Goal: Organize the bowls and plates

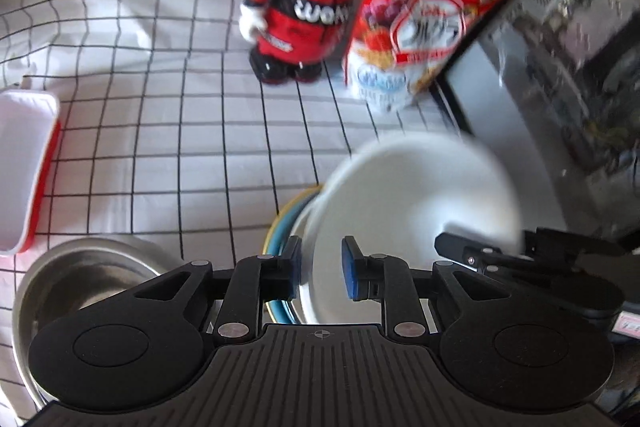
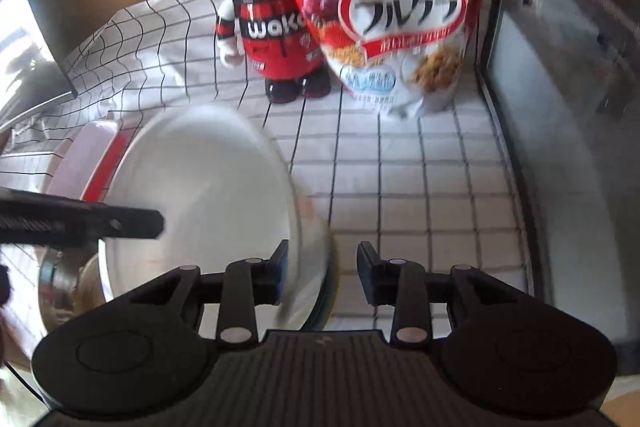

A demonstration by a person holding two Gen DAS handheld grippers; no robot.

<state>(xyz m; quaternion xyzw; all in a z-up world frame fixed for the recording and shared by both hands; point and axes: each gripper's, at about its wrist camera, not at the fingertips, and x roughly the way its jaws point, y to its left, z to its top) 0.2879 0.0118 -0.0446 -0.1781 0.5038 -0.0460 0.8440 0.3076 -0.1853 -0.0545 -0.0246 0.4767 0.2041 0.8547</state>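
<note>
My left gripper point(image 1: 320, 267) fingers are apart, straddling the near rim of a white bowl point(image 1: 416, 195), lower center of frame; no firm pinch visible. My right gripper point(image 2: 322, 273) fingers are also apart around the same white bowl's point(image 2: 208, 187) edge, left pad just beside the rim, right pad well clear. The bowl is tilted, blurred, sitting in stacked plates point(image 1: 280, 223) with yellow and blue rims. Lower left, a steel bowl point(image 1: 84, 279), contents unclear. Left edge, a red-and-white tray point(image 1: 24, 163). All on a grid-cloth counter point(image 1: 168, 131). Upper center, a mascot figure point(image 1: 304, 7) beside a cereal bag point(image 2: 392, 11).
</note>
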